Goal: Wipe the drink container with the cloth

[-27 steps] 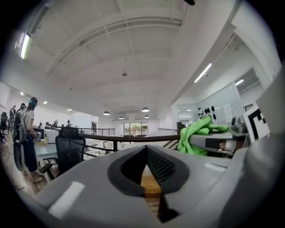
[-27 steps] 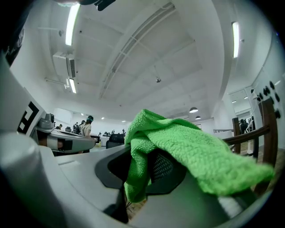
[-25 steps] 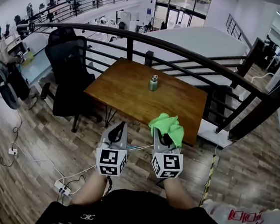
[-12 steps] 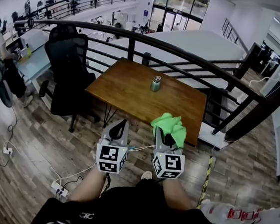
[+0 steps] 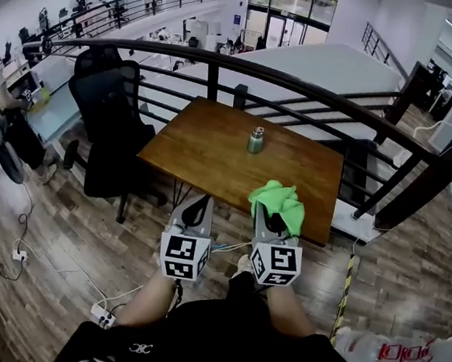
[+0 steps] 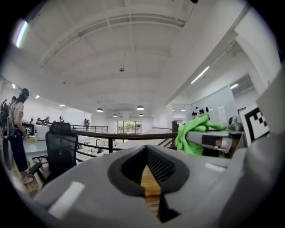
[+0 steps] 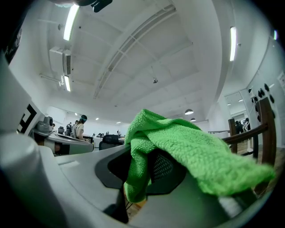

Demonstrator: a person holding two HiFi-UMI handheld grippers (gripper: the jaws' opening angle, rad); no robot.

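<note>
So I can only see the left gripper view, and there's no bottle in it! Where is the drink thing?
Observer: The head view shows the drink container standing upright on the wooden table, toward its far side.
Operator: Is a tool touching it?
Observer: No. The left tool and right tool are at the table's near edge, well apart from it.
Operator: Is the green cloth really pinched?
Observer: Yes. In the right gripper view the right tool is shut on the green cloth, which drapes over its jaws.
</note>
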